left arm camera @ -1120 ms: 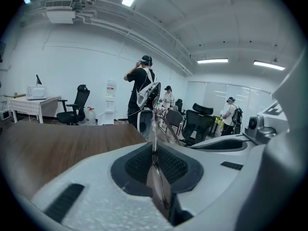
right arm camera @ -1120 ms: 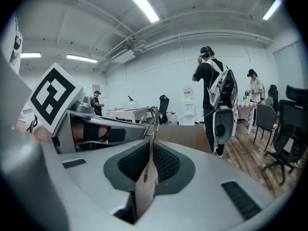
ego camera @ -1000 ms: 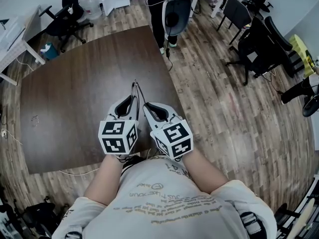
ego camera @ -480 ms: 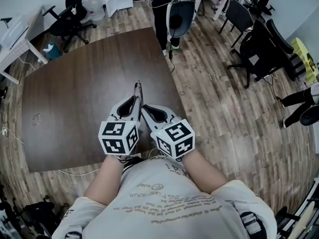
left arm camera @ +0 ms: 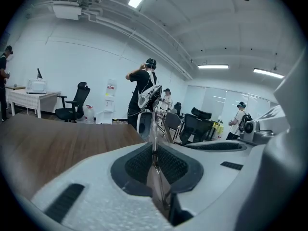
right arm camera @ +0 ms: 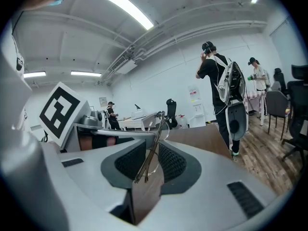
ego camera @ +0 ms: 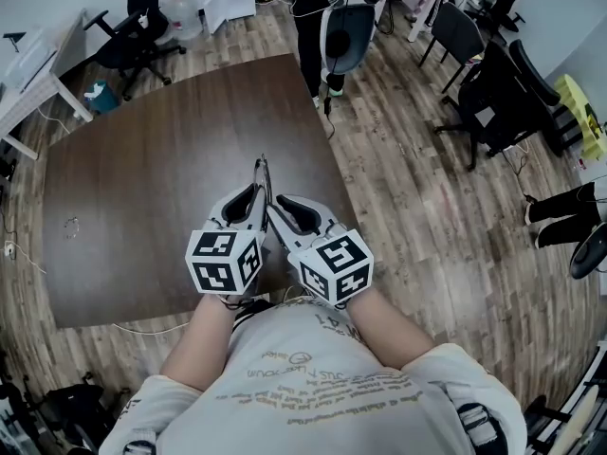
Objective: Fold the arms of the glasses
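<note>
The thin wire-framed glasses (ego camera: pixel 262 178) are held in the air over the near right part of the dark wooden table (ego camera: pixel 142 188), pointing away from me. My left gripper (ego camera: pixel 252 200) is shut on the glasses (left arm camera: pixel 154 129), its pads (left arm camera: pixel 139 165) pressed on the frame. Close beside it on the right, my right gripper (ego camera: pixel 281 207) has just been opening. The glasses (right arm camera: pixel 153 148) still stand in the gap between its pads (right arm camera: pixel 130 162), leaning toward the left one, and the table shows through the gap.
A person (ego camera: pixel 327 17) stands at the table's far corner. Black office chairs (ego camera: pixel 484 93) are on the wood floor to the right, and another chair (ego camera: pixel 133 36) and a white desk (ego camera: pixel 28 74) are at the far left. The table's right edge runs just beside my grippers.
The right gripper has tilted slightly and shifted a little to the right. The glasses' wire lines, spread a little a second ago, now lie closer together. The left gripper has kept still.
</note>
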`<action>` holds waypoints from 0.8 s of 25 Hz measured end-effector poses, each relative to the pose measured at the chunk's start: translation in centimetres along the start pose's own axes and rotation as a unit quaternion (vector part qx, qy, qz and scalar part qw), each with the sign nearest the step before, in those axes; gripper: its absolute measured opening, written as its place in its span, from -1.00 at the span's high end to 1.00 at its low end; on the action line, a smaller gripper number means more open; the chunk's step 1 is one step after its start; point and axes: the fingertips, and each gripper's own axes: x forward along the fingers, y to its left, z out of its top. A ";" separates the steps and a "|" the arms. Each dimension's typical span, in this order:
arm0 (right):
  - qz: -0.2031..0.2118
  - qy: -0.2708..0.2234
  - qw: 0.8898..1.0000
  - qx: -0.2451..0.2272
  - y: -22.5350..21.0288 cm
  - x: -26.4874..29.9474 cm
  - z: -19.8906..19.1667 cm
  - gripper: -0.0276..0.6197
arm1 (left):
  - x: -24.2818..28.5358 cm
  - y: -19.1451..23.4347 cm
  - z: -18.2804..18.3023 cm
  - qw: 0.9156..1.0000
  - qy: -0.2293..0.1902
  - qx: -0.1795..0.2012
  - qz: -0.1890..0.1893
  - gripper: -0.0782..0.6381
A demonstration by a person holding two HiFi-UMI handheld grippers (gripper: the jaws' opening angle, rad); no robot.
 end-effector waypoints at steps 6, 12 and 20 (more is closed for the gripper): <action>-0.025 -0.026 0.999 0.016 -1.0 -0.1 0.8 0.71 | 0.2 1.6 -0.3 1.000 0.008 0.000 0.008 0.66; -0.066 -0.032 0.997 0.037 -2.5 -0.3 0.7 0.84 | 1.5 3.8 -2.6 0.999 0.038 0.022 0.021 0.66; -0.082 -0.023 0.995 0.049 -3.3 -0.4 0.2 0.85 | 4.1 6.8 -7.8 0.984 0.130 0.111 0.045 0.66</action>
